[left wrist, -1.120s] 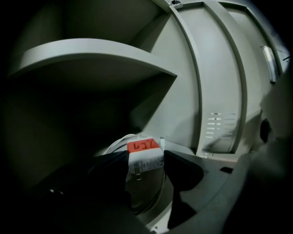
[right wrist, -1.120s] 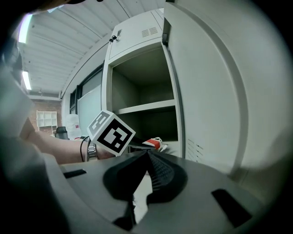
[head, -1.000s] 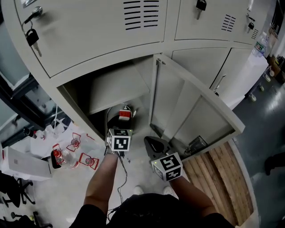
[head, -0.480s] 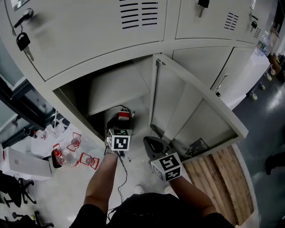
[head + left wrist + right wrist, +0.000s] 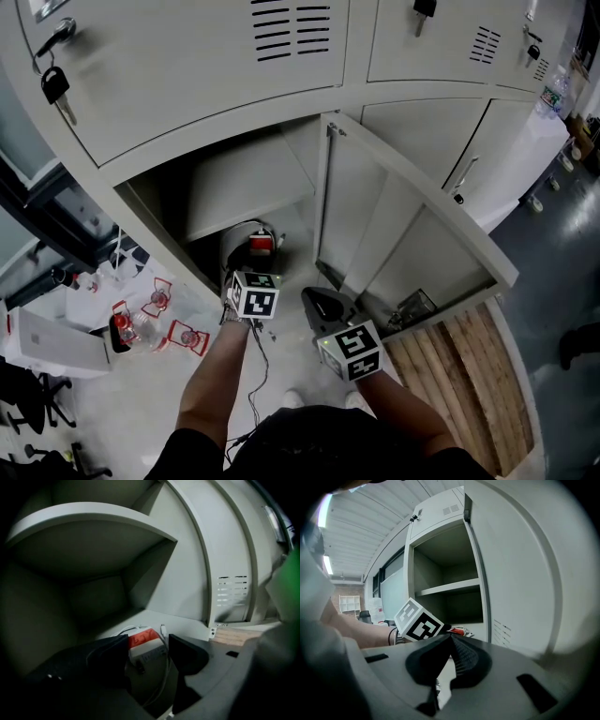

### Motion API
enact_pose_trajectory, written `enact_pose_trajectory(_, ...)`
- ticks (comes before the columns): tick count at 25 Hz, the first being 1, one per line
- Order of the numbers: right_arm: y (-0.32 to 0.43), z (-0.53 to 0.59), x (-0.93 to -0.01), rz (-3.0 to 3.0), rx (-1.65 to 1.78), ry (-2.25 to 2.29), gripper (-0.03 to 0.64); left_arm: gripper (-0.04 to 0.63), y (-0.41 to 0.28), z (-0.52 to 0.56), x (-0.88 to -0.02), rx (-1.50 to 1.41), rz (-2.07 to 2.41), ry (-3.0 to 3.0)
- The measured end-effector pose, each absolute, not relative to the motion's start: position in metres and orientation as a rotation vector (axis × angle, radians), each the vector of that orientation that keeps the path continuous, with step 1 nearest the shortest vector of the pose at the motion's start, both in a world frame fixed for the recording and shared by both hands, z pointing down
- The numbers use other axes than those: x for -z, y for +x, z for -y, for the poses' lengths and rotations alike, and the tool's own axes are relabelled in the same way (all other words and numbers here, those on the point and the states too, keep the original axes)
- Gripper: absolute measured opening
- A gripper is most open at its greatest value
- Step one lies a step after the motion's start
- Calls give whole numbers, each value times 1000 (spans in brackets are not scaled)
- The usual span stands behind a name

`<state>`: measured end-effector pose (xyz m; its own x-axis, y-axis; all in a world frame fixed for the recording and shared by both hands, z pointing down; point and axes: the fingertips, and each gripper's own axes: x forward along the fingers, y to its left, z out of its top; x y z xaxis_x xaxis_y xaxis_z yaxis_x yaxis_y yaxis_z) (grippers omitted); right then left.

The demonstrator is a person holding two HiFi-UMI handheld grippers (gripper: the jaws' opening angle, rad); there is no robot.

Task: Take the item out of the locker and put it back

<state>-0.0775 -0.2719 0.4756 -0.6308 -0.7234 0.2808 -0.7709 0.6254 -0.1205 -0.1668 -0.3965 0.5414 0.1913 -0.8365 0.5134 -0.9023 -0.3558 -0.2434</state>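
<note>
Just widened: left tongs (image 5: 149, 644), nothing gripped; red-and-white charger block with white cable (image 5: 140, 639) in gap, on grey metal locker floor (image 5: 187, 623). Grab likely next; right tongs (image 5: 451, 644) closed, empty.

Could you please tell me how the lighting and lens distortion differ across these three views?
Head view: evenly lit, wide-angle bowing of the locker doors, the open compartment shaded. Left gripper view: dim and heavily vignetted, only the red-and-white item catching light, a green blur at the right edge. Right gripper view: bright, fisheye-curved open door, black circular corners.
</note>
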Motion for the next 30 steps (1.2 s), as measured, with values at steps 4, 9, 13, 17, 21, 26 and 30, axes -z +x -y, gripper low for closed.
enact_pose_trajectory(4, -72, 270, -475, 2646, -329, 1234, 0, 256, -170, 393, -538, -864, 1744, 2321)
enact_pose_trajectory(9, -72, 261, -472, 2665, -322, 1192, 0, 256, -168, 381, -528, -829, 1776, 2316)
enact_pose_trajectory(13, -70, 251, -469, 2682, -316, 1155, 0, 255, -166, 367, -517, -800, 1813, 2308)
enact_pose_trajectory(17, -68, 239, -465, 2709, -306, 1102, 0, 255, -163, 348, -504, -771, 1864, 2295)
enact_pose_trajectory(21, -61, 226, -461, 2735, -276, 1059, 0, 255, -156, 325, -488, -717, 1915, 2282)
enact_pose_trajectory(26, -53, 206, -456, 2767, -240, 971, 0, 247, -148, 291, -473, -606, 1973, 2234)
enact_pose_trajectory(30, -44, 190, -458, 2789, -228, 895, 0, 145, -143, 255, -462, -509, 2057, 2164)
